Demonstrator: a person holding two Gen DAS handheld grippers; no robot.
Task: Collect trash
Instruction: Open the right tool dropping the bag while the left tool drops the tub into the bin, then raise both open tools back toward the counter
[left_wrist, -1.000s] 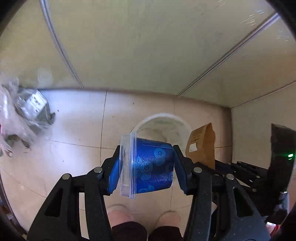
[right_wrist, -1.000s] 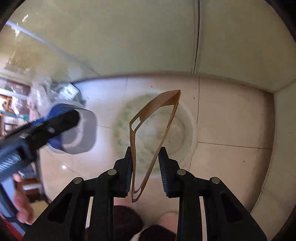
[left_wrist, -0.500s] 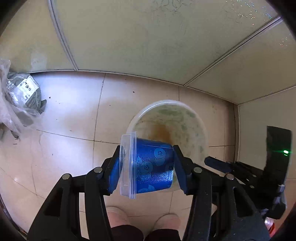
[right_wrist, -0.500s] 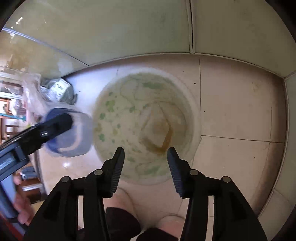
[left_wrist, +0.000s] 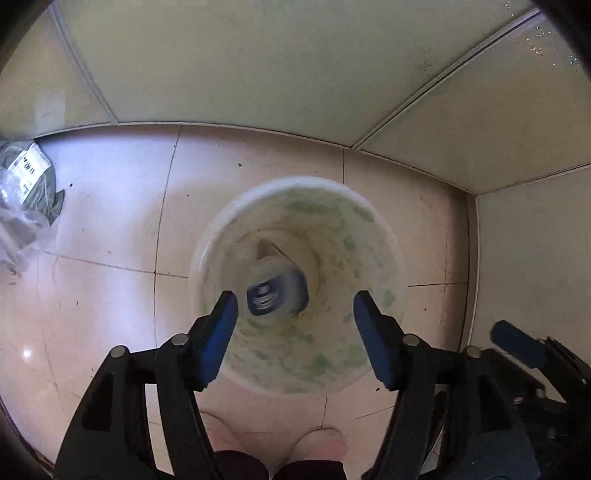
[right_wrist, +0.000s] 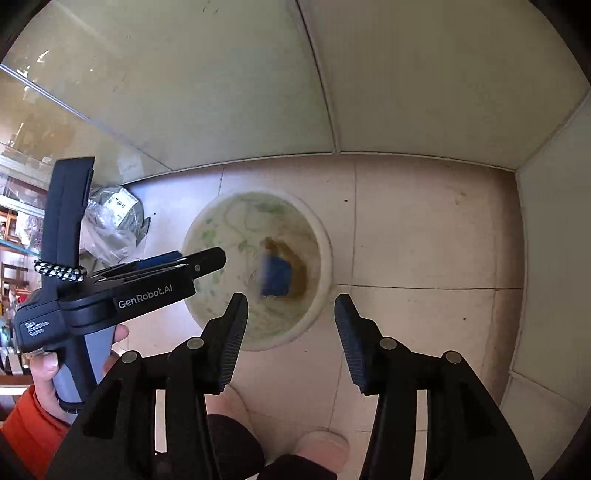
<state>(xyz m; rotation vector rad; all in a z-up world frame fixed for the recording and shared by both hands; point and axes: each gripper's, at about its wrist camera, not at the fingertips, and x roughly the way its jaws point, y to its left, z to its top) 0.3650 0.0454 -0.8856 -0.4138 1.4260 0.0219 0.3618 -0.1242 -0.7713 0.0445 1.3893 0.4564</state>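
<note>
A white waste bin (left_wrist: 354, 236) with green blotches stands on the tiled floor by the wall. My left gripper (left_wrist: 295, 297) hangs over its mouth, pointing down, with its jaws opening and nothing between the pads. Below it, inside the bin, is the blue cup (left_wrist: 277, 291) with its clear lid, blurred. The right wrist view shows the same cup (right_wrist: 277, 275) beside a brown paper bag (right_wrist: 297, 258) on the bin (right_wrist: 327, 254) floor. My right gripper (right_wrist: 291, 299) is open and empty at the bin's near rim. The left gripper (right_wrist: 201, 260) reaches in from the left.
A crumpled clear plastic bag with a labelled grey packet (left_wrist: 27, 184) lies on the floor at the left, by the glass wall. Pale wall panels close the corner behind and right of the bin. The person's feet (right_wrist: 321, 448) stand just below it.
The left gripper sank toward the bin, let go of the blue cup, and the cup dropped inside. The right gripper released the brown paper bag into the bin and shifted sideways.
</note>
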